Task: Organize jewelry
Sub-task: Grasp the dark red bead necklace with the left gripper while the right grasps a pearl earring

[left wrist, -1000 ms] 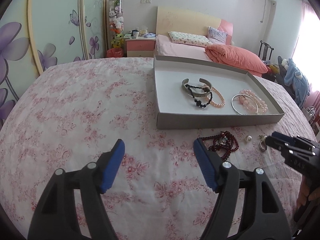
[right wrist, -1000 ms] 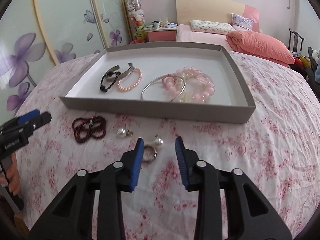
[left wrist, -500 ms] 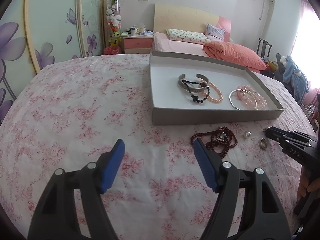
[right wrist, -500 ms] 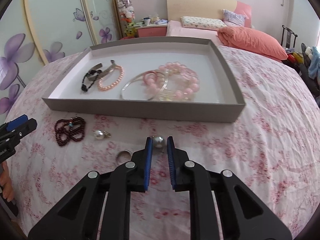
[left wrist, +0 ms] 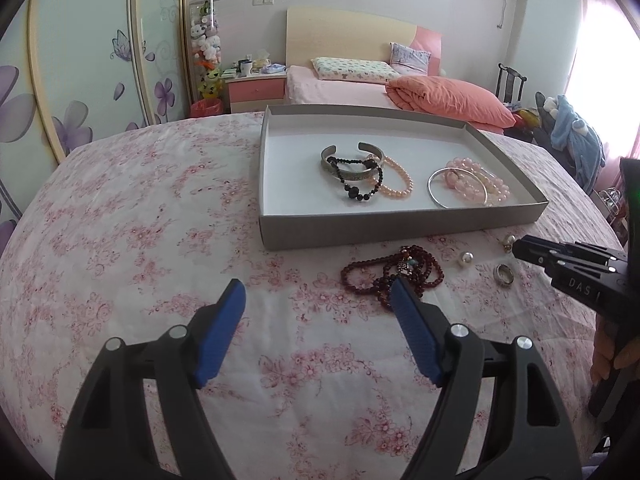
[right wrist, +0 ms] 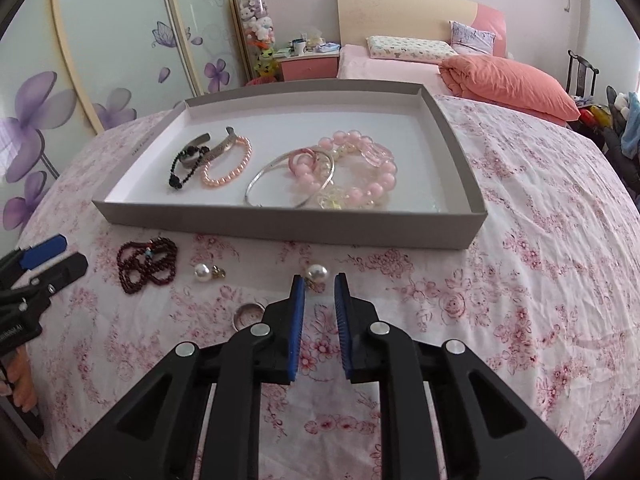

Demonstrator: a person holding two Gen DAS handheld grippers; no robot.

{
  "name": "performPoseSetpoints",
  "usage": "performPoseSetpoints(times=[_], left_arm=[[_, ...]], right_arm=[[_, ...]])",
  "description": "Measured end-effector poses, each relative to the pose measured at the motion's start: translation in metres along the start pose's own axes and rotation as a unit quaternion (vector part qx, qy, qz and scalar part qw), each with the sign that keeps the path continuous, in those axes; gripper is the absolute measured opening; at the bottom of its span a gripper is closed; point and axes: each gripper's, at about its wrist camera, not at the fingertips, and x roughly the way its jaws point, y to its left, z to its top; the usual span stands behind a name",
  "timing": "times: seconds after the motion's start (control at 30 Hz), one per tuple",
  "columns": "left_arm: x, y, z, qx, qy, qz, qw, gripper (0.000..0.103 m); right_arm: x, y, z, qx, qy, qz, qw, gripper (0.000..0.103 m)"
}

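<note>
On the floral bedspread (right wrist: 520,240), just before the grey tray (right wrist: 280,226), right tongs (right wrist: 319,286) have just been closing, nearly shut around the pearl earring (right wrist: 317,272): light, round, slippery; pinch at the metal post. Left tongs (left wrist: 316,298) wide, empty.

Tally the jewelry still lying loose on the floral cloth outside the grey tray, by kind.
Pearl earrings: 2
Silver band ring: 1
Dark red bead strand: 1
Total: 4
</note>
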Motion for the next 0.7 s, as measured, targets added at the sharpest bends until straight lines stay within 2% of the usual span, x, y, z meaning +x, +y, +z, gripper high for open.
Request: performPoseSetpoints(times=[0.27, 0.4, 0.53, 0.67, 0.7], left_arm=[[0.003, -0.002, -0.002, -0.002, 0.005, 0.000, 1.0000, 0.075], [0.006, -0.002, -0.002, -0.001, 0.008, -0.001, 1.0000, 0.075], [0.007, -0.007, -0.001, 0.004, 0.010, -0.006, 0.9999, 0.075], [0.008, -0.016, -0.002, 0.015, 0.012, -0.012, 0.9997, 0.076], [0.009, -0.019, -0.001, 0.019, 0.013, -0.013, 0.9996, 0.077]], right_arm=[[0.015, 0.006, 0.007, -0.005, 0.010, -0.016, 1.000, 0.019], [0.011, 0.008, 0.001, -0.021, 0.006, -0.033, 0.999, 0.015], [0.005, -0.007, -0.004, -0.006, 0.004, -0.045, 0.999, 0.015], [-0.004, -0.028, -0.010, 0.005, 0.002, -0.077, 0.997, 0.015], [-0.006, -0.033, -0.012, 0.012, 0.002, -0.072, 0.997, 0.015]])
